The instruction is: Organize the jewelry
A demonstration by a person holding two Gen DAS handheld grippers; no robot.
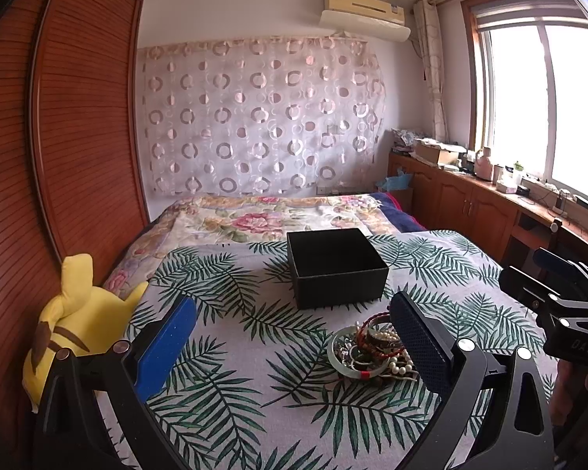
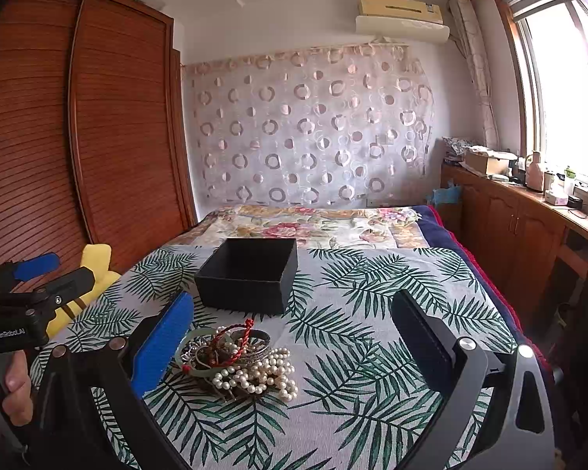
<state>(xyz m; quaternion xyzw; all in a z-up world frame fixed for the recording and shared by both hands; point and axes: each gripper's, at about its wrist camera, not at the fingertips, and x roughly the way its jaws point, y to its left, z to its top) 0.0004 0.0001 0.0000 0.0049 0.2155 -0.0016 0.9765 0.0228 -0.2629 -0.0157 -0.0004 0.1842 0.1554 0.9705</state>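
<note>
Tangled pearl strands, bangles [image 2: 237, 364] heaped before square matte black box [image 2: 249, 274].

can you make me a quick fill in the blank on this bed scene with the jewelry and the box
1. The black box on the leaf-print cloth has no lid and looks ____ inside.
2. The jewelry pile lies ____ the box, nearer the cameras.
3. Both the left tongs and the right tongs are ____, holding nothing.
4. The plush toy beside the wardrobe is ____ in colour.

Missing words: empty; outside; open; yellow
</note>
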